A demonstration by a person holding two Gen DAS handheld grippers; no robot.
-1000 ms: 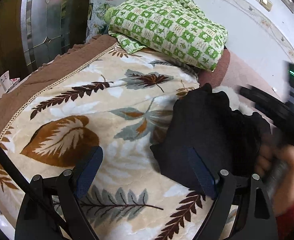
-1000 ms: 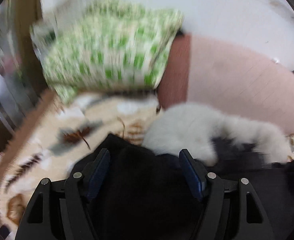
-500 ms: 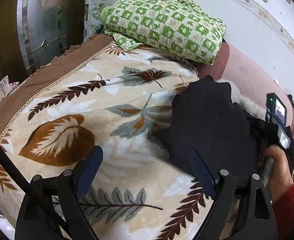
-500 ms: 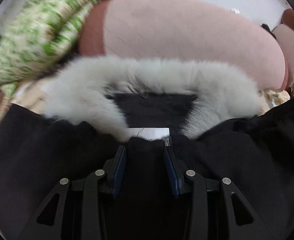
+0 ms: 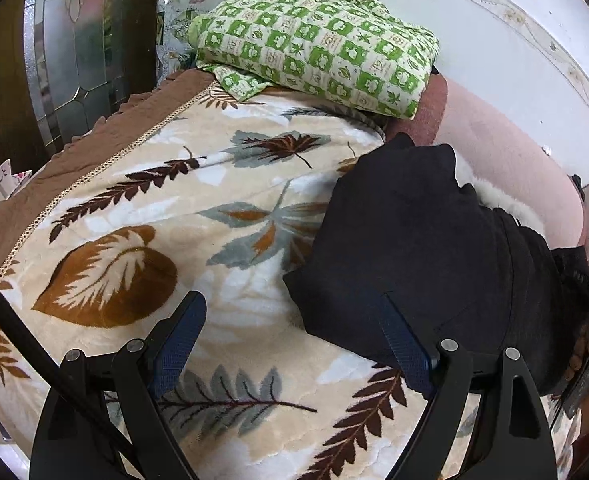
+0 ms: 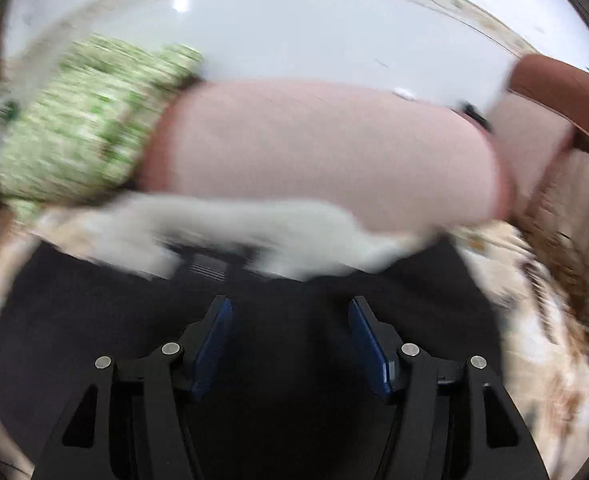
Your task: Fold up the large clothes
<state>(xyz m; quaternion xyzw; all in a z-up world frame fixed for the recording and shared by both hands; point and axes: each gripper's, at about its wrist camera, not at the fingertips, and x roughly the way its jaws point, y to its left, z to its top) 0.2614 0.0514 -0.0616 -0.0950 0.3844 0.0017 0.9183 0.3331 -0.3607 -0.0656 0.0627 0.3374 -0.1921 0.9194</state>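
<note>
Blurring smears most of the right wrist view, so fine detail beyond the fingers is hard to make out. Nearest, the right gripper is seen held partly open above the black coat, with nothing clamped. The left gripper is spread wide and empty; its right finger overlaps the coat's edge, though contact cannot be judged. The coat lies bunched on the leaf-patterned blanket, its white fur trim partly hidden. Farther back, a green checkered quilt is stacked beside a pink cushion.
</note>
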